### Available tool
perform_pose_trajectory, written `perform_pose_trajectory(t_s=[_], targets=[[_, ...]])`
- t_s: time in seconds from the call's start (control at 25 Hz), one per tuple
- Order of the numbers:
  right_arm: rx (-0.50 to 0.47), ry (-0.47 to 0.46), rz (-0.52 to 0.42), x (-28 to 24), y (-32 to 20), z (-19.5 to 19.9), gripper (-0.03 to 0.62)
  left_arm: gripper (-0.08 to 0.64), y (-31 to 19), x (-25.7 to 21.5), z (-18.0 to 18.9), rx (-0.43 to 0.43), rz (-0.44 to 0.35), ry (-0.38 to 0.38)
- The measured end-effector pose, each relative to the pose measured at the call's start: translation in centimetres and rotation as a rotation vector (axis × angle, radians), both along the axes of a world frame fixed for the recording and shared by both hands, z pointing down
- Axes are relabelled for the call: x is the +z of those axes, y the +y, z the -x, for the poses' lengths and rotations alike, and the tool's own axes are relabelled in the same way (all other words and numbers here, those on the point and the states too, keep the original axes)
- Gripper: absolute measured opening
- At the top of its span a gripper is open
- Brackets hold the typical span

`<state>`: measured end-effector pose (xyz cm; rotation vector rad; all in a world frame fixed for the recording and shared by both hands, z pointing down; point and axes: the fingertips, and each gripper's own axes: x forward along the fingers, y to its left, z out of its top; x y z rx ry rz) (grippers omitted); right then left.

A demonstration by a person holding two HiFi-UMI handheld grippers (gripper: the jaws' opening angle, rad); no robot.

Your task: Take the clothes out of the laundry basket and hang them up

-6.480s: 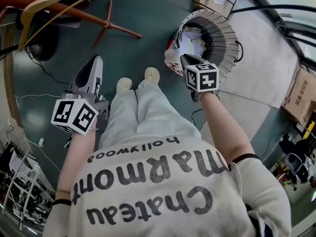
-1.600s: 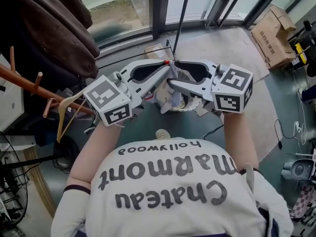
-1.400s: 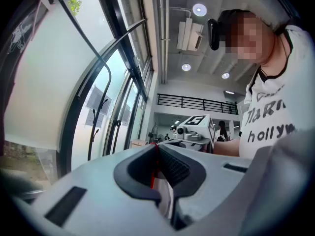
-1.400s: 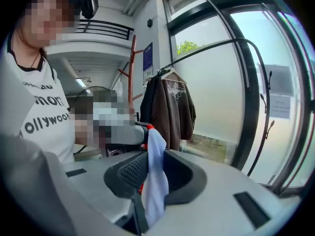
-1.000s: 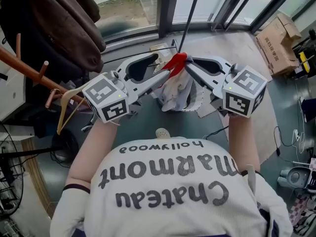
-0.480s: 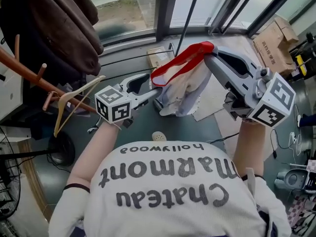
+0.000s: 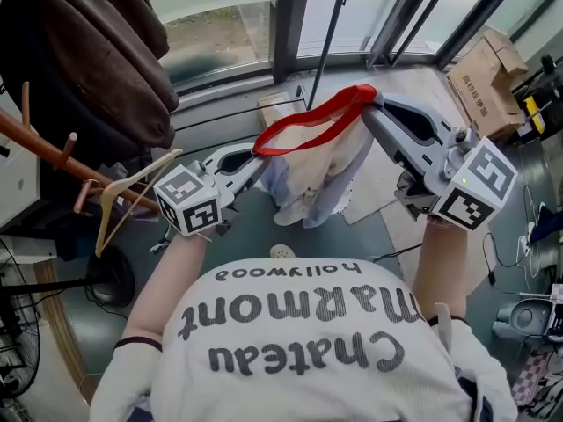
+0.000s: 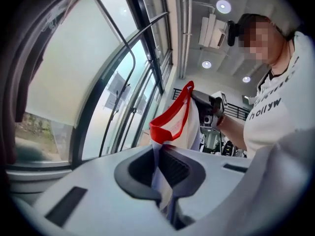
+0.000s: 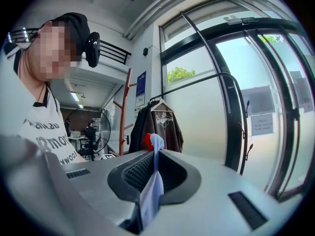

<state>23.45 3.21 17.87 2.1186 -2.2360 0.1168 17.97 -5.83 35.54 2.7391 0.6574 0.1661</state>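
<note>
A pale garment (image 7: 318,176) with a red neck trim (image 7: 303,127) hangs spread between my two grippers, in front of the person's chest. My left gripper (image 7: 258,154) holds the lower left end of the trim; its jaws have just closed on the cloth (image 8: 161,183). Higher up, my right gripper (image 7: 366,104) is shut on the other end, and pale fabric (image 9: 149,195) runs between its jaws. In the left gripper view the red trim (image 8: 170,123) rises from my left gripper (image 8: 160,149) towards the right one. The hanging garment hides the laundry basket.
Dark brown jackets (image 7: 92,55) hang on a red-brown coat rack (image 7: 31,137) at the left, with an empty wooden hanger (image 7: 132,192) below them. A cardboard box (image 7: 486,69) stands at the right. Window frames (image 7: 290,16) run across ahead. The jacket (image 9: 160,124) also shows in the right gripper view.
The right gripper rose and swung right with the red trim. The left gripper let go, sank lower and shut on the trim's left end. The garment now hangs spread.
</note>
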Motion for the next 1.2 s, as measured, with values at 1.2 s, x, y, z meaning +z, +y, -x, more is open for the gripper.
perform_pose_trajectory(t_s=[1.2], targets=[[-0.595, -0.21, -0.175, -0.6, -18.6, 7.4, 0.044, 0.014, -10.4, -16.7, 22.7, -0.959, -0.187, 0.298]])
